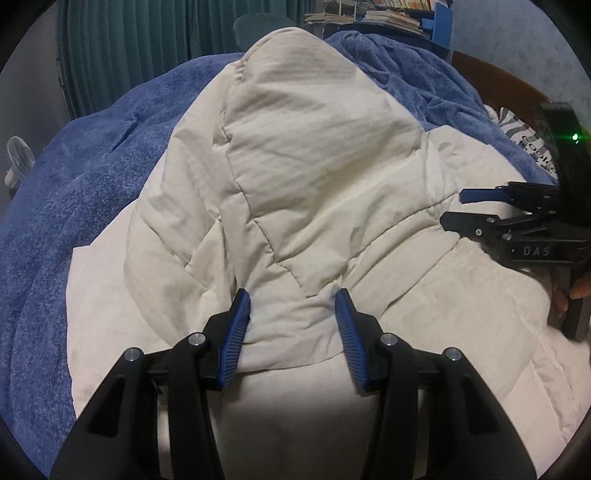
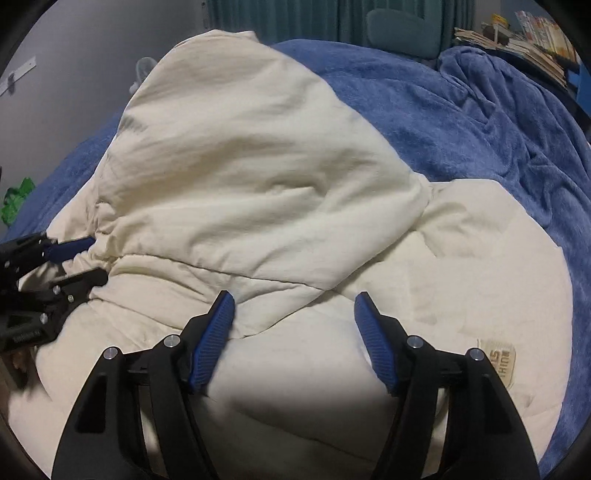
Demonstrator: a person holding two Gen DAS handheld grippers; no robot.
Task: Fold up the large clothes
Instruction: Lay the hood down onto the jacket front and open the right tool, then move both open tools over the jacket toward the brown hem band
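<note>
A cream padded jacket (image 1: 314, 147) (image 2: 240, 166) lies spread on a blue blanket (image 1: 92, 166) (image 2: 461, 129), with one part folded over its body. My left gripper (image 1: 293, 306) is shut on a bunched fold of that part, and the fabric gathers between its blue pads. The right wrist view shows the same grip from the side, with the left gripper (image 2: 99, 258) at the puckered cloth. My right gripper (image 2: 293, 310) stands open just over the jacket, its left pad beside the folded edge and nothing pinched. It also shows at the right in the left wrist view as the right gripper (image 1: 453, 207).
A sewn label (image 2: 502, 363) sits on the jacket near my right finger. Crumpled blanket folds (image 2: 517, 122) rise at the far right. Stacked books (image 1: 388, 16) and green curtains (image 1: 129, 44) stand behind the bed. A hand (image 1: 580, 288) grips the right tool.
</note>
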